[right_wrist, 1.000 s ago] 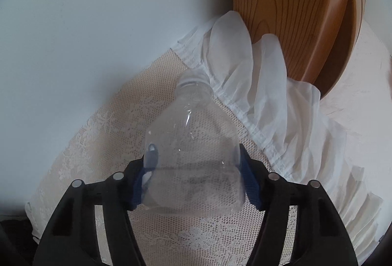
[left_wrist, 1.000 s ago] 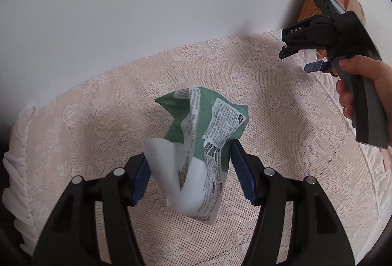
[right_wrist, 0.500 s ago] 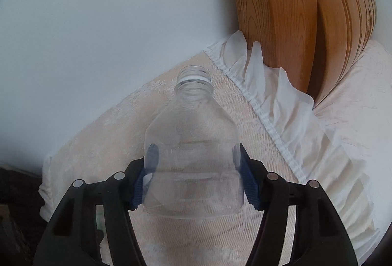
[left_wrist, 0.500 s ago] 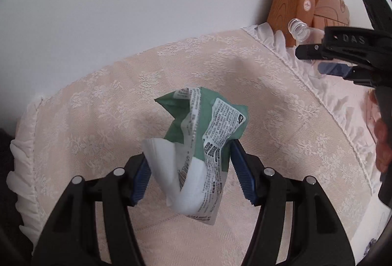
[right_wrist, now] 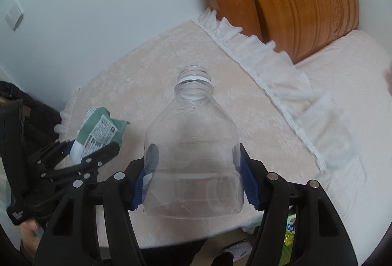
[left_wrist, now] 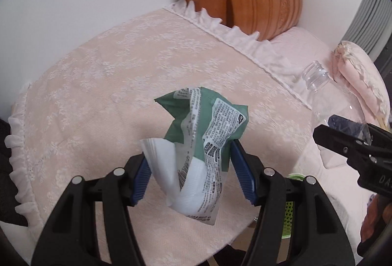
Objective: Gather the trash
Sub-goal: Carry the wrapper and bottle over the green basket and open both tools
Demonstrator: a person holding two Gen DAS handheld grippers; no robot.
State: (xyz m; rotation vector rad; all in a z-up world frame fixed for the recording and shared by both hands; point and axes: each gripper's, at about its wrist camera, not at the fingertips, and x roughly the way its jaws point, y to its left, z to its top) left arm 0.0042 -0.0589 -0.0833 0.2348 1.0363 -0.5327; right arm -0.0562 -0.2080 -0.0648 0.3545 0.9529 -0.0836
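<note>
both grippers are loaded. left gripper (left_wrist: 188, 168) fingers clamp a crumpled green wrapper (left_wrist: 201, 143). right gripper (right_wrist: 193, 175) fingers clamp a clear bottle (right_wrist: 193, 150) above the bed (right_wrist: 343, 94).

A pink lace cloth (left_wrist: 103, 84) with white ruffled edging covers the table (right_wrist: 156, 236).

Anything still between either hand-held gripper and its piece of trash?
No. The left hand-held gripper is shut on the crumpled green-and-white wrapper, and the right hand-held gripper is shut on the clear plastic bottle. Both are held above the lace bedspread. No bin is clearly visible.
</note>
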